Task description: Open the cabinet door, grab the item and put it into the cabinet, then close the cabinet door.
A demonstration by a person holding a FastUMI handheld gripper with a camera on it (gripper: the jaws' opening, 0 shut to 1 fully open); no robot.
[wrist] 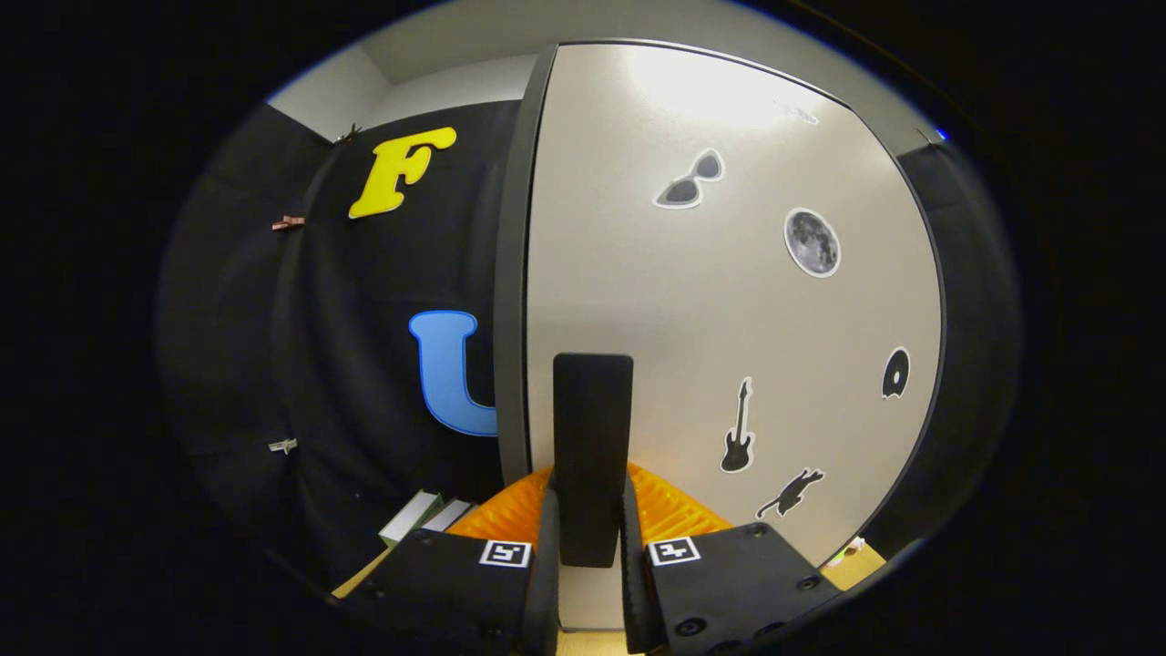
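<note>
- The cabinet door [729, 301], a broad pale panel with a dark edge, stands just ahead of the fingers and looks shut; stickers sit on it to the handle's right, among them a guitar sticker [738, 428] nearest the handle and a moon sticker [812, 242] above that.
- I judge the door stiff and light on its hinges, its face too smooth to grip; the handle is the place to take hold.
- The handle [592, 456], a dark upright bar low on the door near its left edge, looks rigid.
- The gripper [590, 547] is narrowed onto the handle, both fingers pressing its lower end.
</note>
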